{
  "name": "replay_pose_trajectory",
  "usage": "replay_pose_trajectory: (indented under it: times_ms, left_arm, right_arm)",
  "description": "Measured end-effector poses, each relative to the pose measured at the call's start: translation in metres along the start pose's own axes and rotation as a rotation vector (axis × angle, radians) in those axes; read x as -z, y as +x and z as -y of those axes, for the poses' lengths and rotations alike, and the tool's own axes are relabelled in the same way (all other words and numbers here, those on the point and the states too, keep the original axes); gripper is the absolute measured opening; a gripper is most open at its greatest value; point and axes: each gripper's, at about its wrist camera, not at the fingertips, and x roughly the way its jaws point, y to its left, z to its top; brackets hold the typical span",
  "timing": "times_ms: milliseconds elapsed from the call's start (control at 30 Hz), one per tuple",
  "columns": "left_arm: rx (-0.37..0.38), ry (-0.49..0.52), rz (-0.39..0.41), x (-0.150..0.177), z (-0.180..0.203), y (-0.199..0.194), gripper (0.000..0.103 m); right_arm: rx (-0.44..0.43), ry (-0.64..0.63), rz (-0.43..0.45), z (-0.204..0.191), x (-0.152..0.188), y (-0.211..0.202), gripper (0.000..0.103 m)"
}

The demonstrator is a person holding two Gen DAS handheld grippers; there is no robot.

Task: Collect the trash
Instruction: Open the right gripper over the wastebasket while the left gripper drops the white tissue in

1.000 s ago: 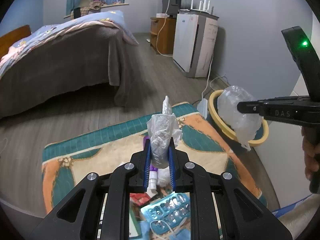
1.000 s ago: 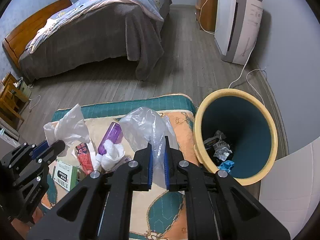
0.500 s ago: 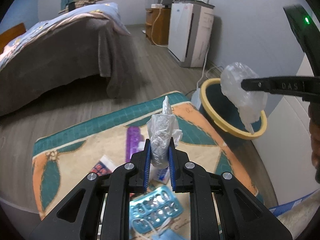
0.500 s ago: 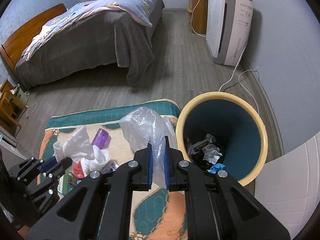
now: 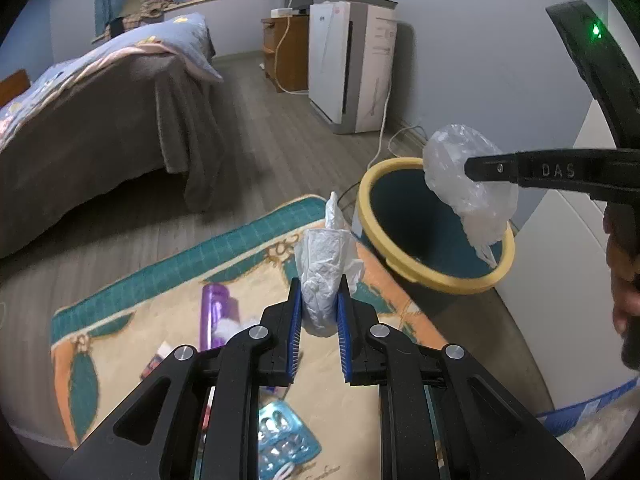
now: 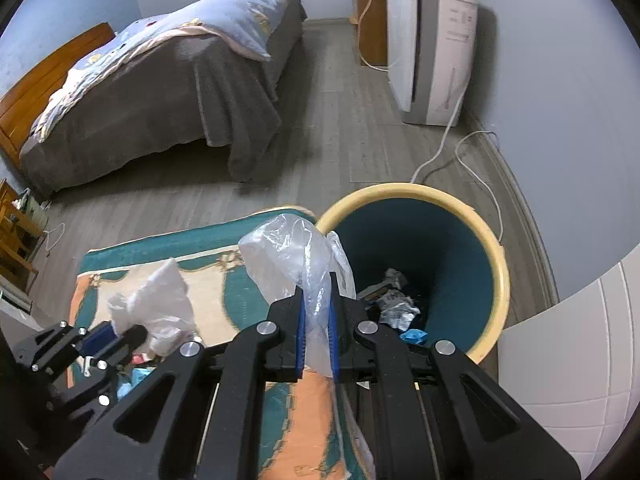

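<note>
My left gripper (image 5: 319,304) is shut on a crumpled white tissue (image 5: 326,268) and holds it above the rug, left of the bin. My right gripper (image 6: 317,312) is shut on a clear plastic bag (image 6: 294,256) at the near-left rim of the yellow-rimmed teal bin (image 6: 496,264); in the left wrist view the bag (image 5: 468,176) hangs over the bin (image 5: 384,248). The bin holds several scraps (image 6: 396,304). On the rug lie a purple bottle (image 5: 218,312), a blue blister pack (image 5: 284,440) and other litter.
A teal, orange and cream rug (image 5: 120,340) lies on the wood floor. A bed (image 6: 160,92) stands at the left, a white air purifier (image 6: 432,52) with a cable (image 6: 472,148) behind the bin, and a white cabinet (image 6: 580,380) at the right.
Both grippers moved right toward the bin with their loads. The plastic bag now hangs at the bin's rim; the tissue is closer to the bin.
</note>
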Motion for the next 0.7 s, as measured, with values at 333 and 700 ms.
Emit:
replay_pose_trajectory:
  times_ms: [333, 700]
  left_arm:
    - [0.033, 0.021, 0.004, -0.029, 0.022, 0.008, 0.017]
    - [0.055, 0.113, -0.035, -0.041, 0.059, 0.045, 0.017]
  right_arm:
    - [0.067, 0.095, -0.007, 0.052, -0.003, 0.011, 0.008]
    - [0.087, 0.226, -0.018, 0.119, 0.003, 0.027, 0.008]
